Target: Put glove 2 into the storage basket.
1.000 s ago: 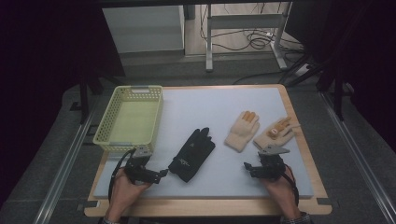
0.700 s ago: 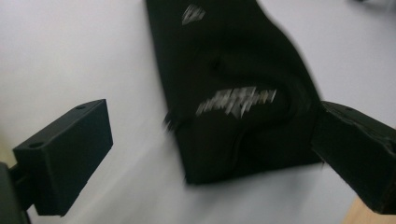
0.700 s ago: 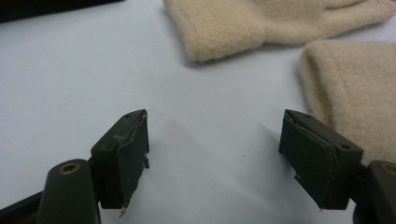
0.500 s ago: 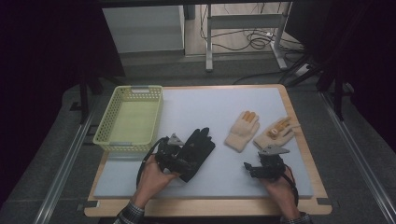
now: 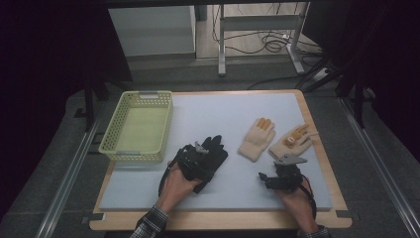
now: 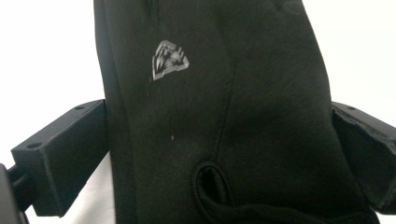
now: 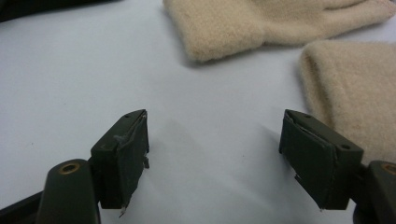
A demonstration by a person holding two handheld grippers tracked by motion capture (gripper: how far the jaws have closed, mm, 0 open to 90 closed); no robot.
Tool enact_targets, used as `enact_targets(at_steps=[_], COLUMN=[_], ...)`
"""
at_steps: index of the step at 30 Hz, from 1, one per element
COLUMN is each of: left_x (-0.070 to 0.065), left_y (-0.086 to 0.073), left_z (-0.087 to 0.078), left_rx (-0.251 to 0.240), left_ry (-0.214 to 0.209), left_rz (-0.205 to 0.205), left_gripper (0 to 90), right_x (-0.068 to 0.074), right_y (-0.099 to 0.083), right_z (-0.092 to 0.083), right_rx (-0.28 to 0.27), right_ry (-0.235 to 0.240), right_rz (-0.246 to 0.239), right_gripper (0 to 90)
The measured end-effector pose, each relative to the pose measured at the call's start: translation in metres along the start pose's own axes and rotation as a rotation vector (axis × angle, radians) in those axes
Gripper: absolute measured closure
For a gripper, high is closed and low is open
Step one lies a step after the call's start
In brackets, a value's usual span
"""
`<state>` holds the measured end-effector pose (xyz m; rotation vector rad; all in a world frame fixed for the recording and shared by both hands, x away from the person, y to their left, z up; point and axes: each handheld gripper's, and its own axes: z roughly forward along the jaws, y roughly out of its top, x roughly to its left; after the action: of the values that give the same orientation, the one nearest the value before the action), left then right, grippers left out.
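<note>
black glove [image 6: 224, 116] fingers cut off; cuff hidden under left gripper [image 5: 194, 159]

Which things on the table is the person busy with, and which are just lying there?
Busy with:
- black glove, between the left gripper fingers
- yellow basket, probably where it goes

Just lying there:
- two beige gloves
- right gripper, open and waiting

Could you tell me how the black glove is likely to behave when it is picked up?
The black glove looks like thin, soft fabric lying flat, so it will probably droop. It seems light. The left gripper straddles it, jaws apart; a pinch may bunch it.
</note>
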<state>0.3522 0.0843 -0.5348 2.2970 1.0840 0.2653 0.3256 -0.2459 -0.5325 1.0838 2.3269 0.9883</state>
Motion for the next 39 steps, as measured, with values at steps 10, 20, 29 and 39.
enact_targets(at_steps=[10,20,29,39], left_x=[-0.003,-0.001,0.011,0.037], left_y=[0.002,0.002,0.023,0.052], left_z=[-0.008,-0.016,-0.039,-0.082], left_rx=[0.015,-0.001,-0.033,-0.082], left_ry=[0.0,-0.03,-0.022,0.062], left_rz=[-0.012,0.032,0.004,-0.018], left_gripper=[25.9,65.7,65.7,65.0], right_x=[0.0,0.0,0.0,0.0], right_y=[0.0,0.0,0.0,0.0], right_z=[0.0,0.0,0.0,0.0], right_rx=[0.0,0.001,0.001,-0.001], right_ry=[-0.001,-0.002,-0.001,-0.001], right_rz=[-0.001,-0.001,0.0,-0.003], right_gripper=[23.7,23.7,23.7,23.6])
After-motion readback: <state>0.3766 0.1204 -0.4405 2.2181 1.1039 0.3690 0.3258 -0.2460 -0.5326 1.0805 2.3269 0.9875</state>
